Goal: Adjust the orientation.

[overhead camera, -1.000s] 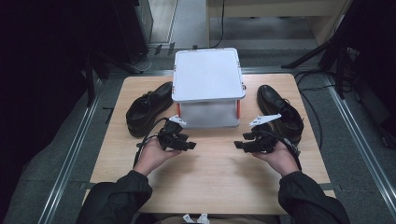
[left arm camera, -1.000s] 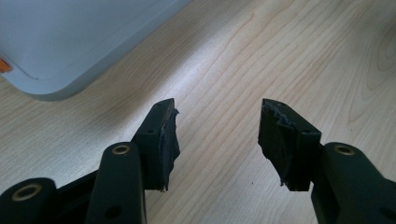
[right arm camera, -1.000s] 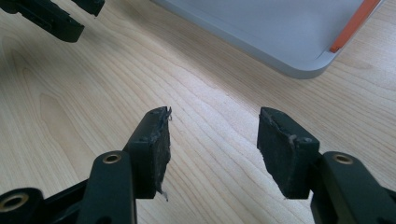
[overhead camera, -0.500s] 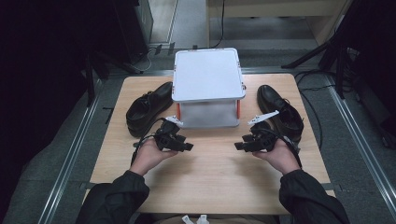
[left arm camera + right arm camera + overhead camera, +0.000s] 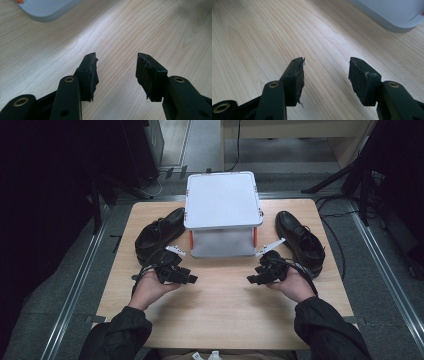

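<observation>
A white lidded box [image 5: 222, 200] with orange latches stands at the back middle of the wooden table [image 5: 220, 315]. One black leather shoe [image 5: 157, 234] lies left of it and another [image 5: 300, 240] lies right of it. My left gripper [image 5: 189, 279] hovers in front of the left shoe, pointing toward the table's middle. Its jaws are open and have just been closing a little, with only bare wood between them [image 5: 116, 57]. My right gripper [image 5: 252, 279] faces it from beside the right shoe, open with nothing between its jaws [image 5: 327, 60].
A corner of the box [image 5: 47, 10] shows at the top left of the left gripper view, and its edge [image 5: 392, 12] at the top right of the right gripper view. Metal rails [image 5: 75, 290] run along both table sides. Cables [image 5: 335, 220] lie at the right.
My left hand has shifted a little to the left, nearer the left shoe. The right hand has stayed where it was.
</observation>
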